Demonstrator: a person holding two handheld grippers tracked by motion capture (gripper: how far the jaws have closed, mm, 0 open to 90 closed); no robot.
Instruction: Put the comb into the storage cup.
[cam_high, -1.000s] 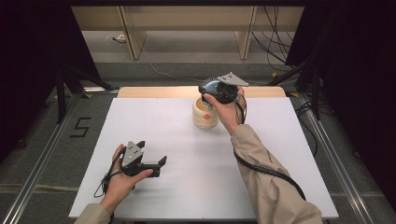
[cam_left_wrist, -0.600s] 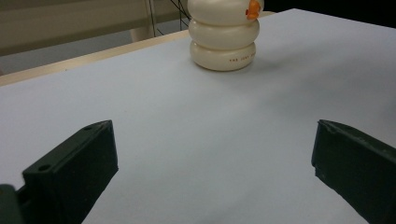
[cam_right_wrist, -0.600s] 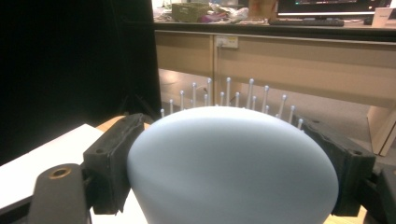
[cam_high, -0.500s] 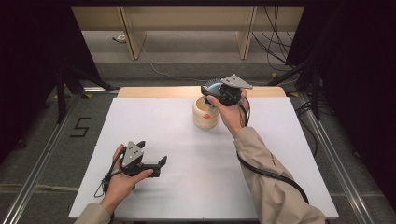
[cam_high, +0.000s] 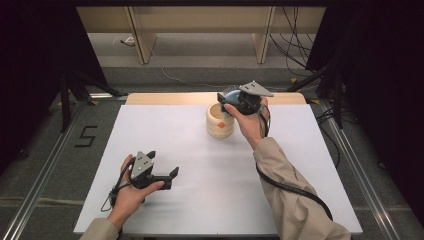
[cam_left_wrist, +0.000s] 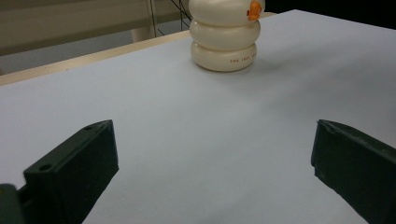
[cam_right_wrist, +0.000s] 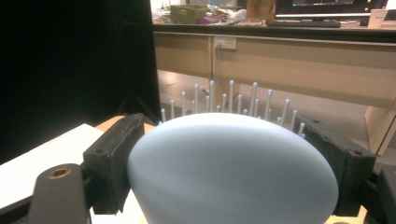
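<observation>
A cream pot (cam_high: 220, 122) shaped like stacked rings, with a small orange mark (cam_left_wrist: 254, 10), stands on the white tabletop (cam_high: 210, 200) towards the back. My right gripper (cam_high: 227, 98) hovers just above its right rim, shut on a pale blue brush (cam_right_wrist: 233, 168). The brush's rounded back faces the camera and its ball-tipped bristles (cam_right_wrist: 231, 100) point away. My left gripper (cam_high: 162, 164) rests low on the near left of the table, open, with bare tabletop between its fingers (cam_left_wrist: 74, 168). From it the pot (cam_left_wrist: 226, 39) is seen far ahead.
A wooden strip (cam_high: 165, 98) runs along the table's far edge. Beyond it are a shelf unit (cam_high: 200, 30) and loose cables (cam_high: 295, 55) on the floor. The right gripper's black cable (cam_high: 290, 187) trails along the person's sleeve. Metal rails (cam_high: 45, 165) flank the table.
The right gripper with the blue brush has drifted slightly to the right above the pot. The left gripper has stayed in place.
</observation>
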